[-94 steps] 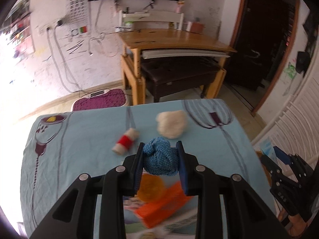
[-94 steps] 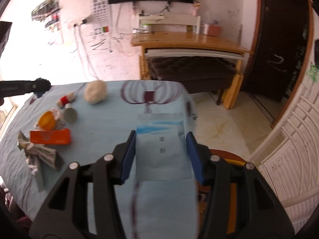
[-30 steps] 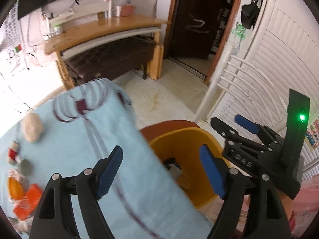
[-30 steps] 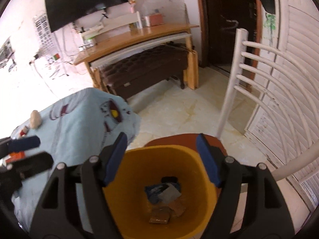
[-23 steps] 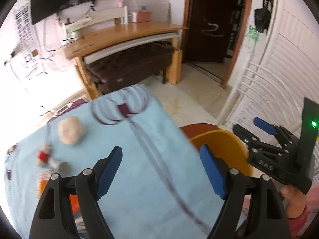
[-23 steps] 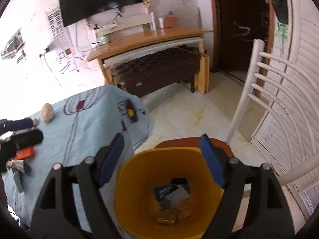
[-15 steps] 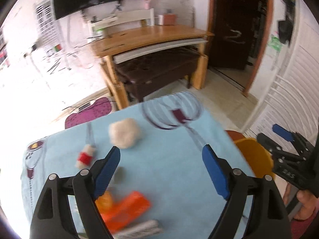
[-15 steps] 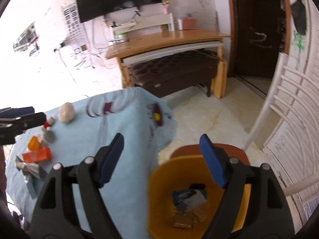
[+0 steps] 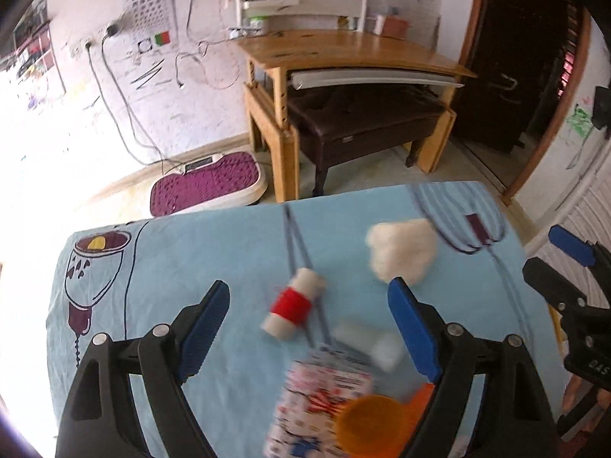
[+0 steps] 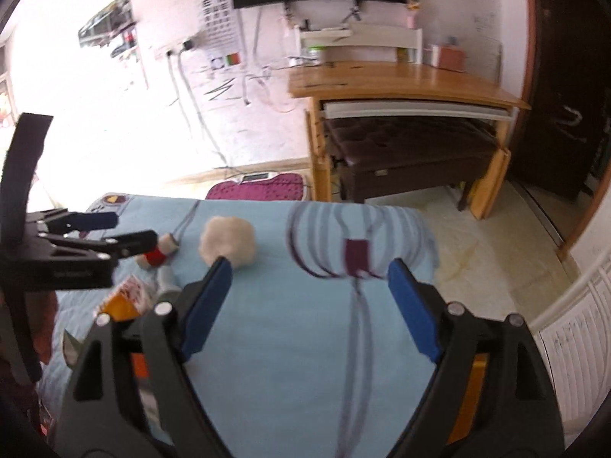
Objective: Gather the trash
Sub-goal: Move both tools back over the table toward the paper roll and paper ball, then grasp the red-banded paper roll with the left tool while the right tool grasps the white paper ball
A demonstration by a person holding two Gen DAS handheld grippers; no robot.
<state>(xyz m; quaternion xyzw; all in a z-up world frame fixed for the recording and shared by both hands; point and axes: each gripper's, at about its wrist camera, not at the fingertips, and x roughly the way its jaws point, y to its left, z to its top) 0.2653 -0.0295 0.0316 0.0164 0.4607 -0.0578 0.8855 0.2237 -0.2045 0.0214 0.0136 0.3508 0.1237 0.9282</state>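
My left gripper (image 9: pixel 309 324) is open and empty above the blue-clothed table (image 9: pixel 191 259). Between its fingers lie a white roll with a red band (image 9: pixel 292 304), a small white piece (image 9: pixel 376 341), a patterned wrapper (image 9: pixel 320 397) and an orange lid (image 9: pixel 372 425). A cream crumpled ball (image 9: pixel 401 253) lies just beyond the right fingertip. My right gripper (image 10: pixel 309 305) is open and empty over the table's right part. The cream ball also shows in the right wrist view (image 10: pixel 228 240), by its left fingertip. The left gripper (image 10: pixel 99 236) appears there at the left.
The yellow bin's rim (image 10: pixel 467 393) shows low at the right, below the table edge. A wooden desk (image 9: pixel 343 49) with a dark bench (image 9: pixel 362 114) stands beyond the table. A purple floor mat (image 9: pixel 208 183) lies by the wall. A white slatted chair (image 10: pixel 573 328) is at right.
Both grippers have swung left, away from the yellow bin and back over the table. The trash items now sit between the left gripper's fingers. Both stay open and empty.
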